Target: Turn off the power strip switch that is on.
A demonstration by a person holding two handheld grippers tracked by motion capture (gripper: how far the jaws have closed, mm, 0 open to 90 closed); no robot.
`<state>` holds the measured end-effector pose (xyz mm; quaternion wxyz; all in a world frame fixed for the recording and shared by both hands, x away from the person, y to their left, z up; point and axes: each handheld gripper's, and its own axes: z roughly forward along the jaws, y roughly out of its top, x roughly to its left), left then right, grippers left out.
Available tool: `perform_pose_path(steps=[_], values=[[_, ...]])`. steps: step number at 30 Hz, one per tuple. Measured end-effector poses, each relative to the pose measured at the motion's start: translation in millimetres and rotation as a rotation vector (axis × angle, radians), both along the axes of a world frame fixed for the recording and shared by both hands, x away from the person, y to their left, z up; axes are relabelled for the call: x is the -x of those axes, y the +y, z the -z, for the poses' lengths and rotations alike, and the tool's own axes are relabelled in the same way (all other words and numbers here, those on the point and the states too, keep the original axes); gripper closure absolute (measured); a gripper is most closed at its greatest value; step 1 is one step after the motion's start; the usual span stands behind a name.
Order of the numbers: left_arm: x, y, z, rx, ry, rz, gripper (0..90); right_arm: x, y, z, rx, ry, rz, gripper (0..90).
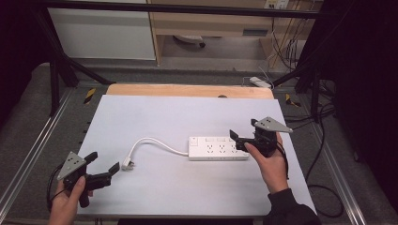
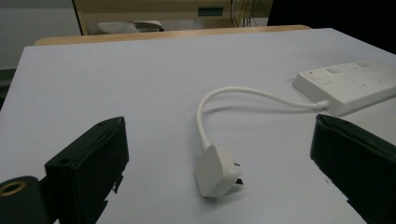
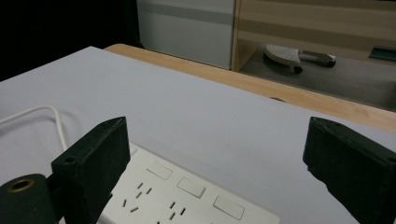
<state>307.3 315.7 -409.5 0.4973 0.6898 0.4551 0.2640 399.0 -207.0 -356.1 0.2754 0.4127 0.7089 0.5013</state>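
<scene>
Counting what lies out: one white power strip (image 1: 218, 148), one white cord (image 1: 155, 143) curling off its left end, one white plug (image 1: 127, 163) at the cord's far tip, all flat on the bench (image 1: 178, 117). Two tools are held above it, one per hand. The left tool (image 1: 103, 164) hangs near the front left corner with its jaws wide apart and empty, the plug lying just ahead between them in the left gripper view. The right tool (image 1: 244, 132) hovers at the strip's right end, jaws also spread wide, holding nothing (the strip's sockets and switches sit right below it). White sheet over wood covers the bench; beyond it stand a wooden cabinet (image 1: 211, 23), grey floor, loose cables (image 1: 324, 187).
</scene>
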Motion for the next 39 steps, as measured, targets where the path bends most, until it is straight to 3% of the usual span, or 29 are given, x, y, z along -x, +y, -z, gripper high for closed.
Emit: perform_pose_path(steps=[5,15,31,39], values=[[-1.4,-0.9,0.9,0.007,0.003,-0.02,4.3,-7.8,4.2,-1.5,-0.018,-0.024,0.002,8.0],[-2.0,0.2,2.4,0.005,0.012,-0.03,4.3,-25.9,6.7,-14.2,-0.041,-0.028,0.012,8.4],[-2.7,-0.5,3.1,0.015,0.013,-0.036,4.4,-48.2,16.2,2.6,-0.025,0.029,0.013,9.9],[-2.9,-10.2,5.4,-0.011,0.029,0.005,4.4,-54.3,24.6,9.1,-0.001,0.047,0.008,7.3]])
